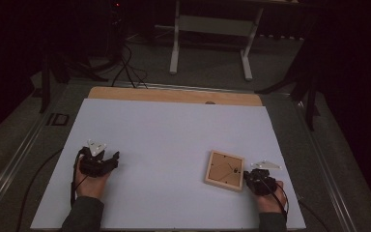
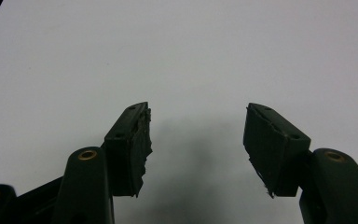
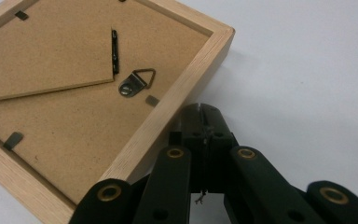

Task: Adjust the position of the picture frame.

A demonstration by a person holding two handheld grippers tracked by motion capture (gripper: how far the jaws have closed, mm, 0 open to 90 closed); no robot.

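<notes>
Right gripper (image 3: 200,114) is clamped shut on nothing, tips against the face-down wooden picture frame's (image 1: 225,170) edge, while left gripper (image 2: 198,140) sits wide open and empty, well away from it.

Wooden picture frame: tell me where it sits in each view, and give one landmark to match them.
High view: wooden picture frame lies back-up, lower right on the white sheet, beside the right gripper.
Left gripper view: not in it.
Right gripper view: upper left, its edge at the shut fingers.
Shared landmark: the white sheet.

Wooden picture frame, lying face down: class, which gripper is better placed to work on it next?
Right. The right gripper, jaws shut, sits against the frame edge; the left gripper is open over bare white board, far off.
</notes>
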